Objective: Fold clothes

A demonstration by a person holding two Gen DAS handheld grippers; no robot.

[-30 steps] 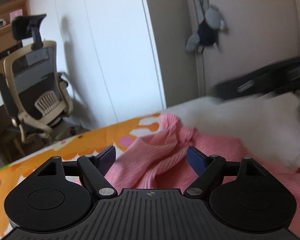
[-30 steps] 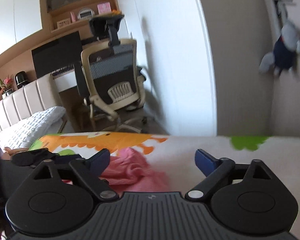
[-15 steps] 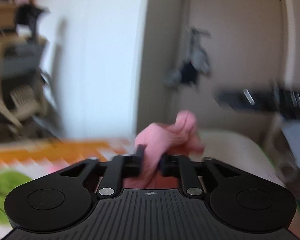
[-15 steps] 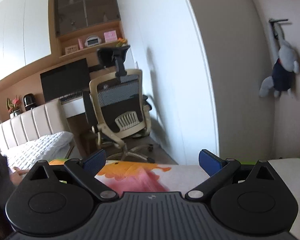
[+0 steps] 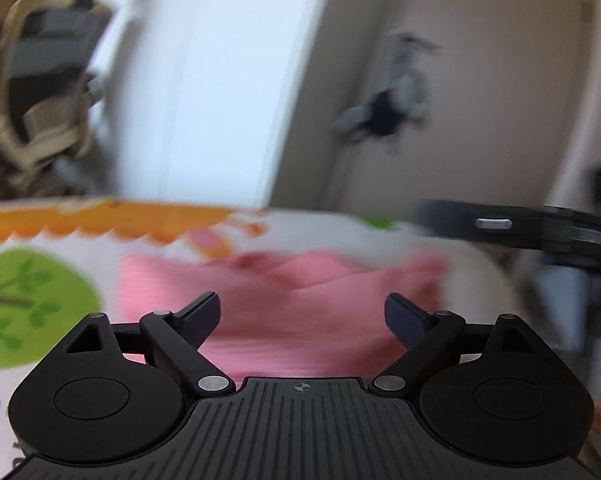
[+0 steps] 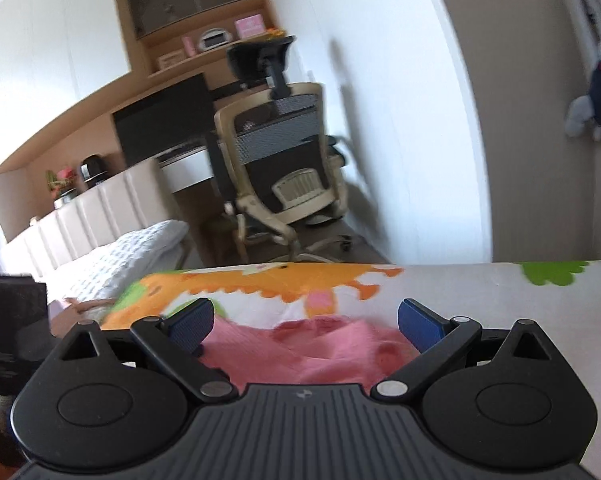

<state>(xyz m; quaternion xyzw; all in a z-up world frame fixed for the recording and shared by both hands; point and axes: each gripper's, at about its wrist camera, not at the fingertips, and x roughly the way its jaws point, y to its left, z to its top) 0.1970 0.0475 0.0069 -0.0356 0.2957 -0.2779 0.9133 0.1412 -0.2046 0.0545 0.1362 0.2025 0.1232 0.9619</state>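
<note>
Left tool (image 5: pixel 302 312): matte black plastic, ribbed body, two round discs at its base, dark blue pads on slim angled fingers; fingers stood wide apart with nothing between them, just above the garment.
Right tool (image 6: pixel 304 320): same black ribbed build, blue textured pads (image 6: pixel 191 321); fingers spread wide and empty, with the garment showing in the gap beyond them.
Pink garment (image 5: pixel 284 300): soft knit with fine ribbing, lying crumpled in loose folds on the bed, below and ahead of both tools; in the left wrist view it was smeared by motion blur, so its outline and any sleeves could not be made out; in the right wrist view its near part was hidden behind the tool body.
Bedsheet (image 6: pixel 460 292): smooth pale cloth printed with an orange scalloped shape, green tree blobs and small pink patches; its edges were cut off by the frame.
Pillow (image 6: pixel 132 248): white, quilted waffle texture, at the left, beside a padded cream headboard.
Office chair (image 6: pixel 284 172): cream frame, grey mesh back, black headrest; sharp in the right wrist view, blurred at the left edge of the left wrist view.
Plush toy (image 6: pixel 596 92): grey with a dark navy body, hanging on the beige wall; partly cut off at the right edge.
</note>
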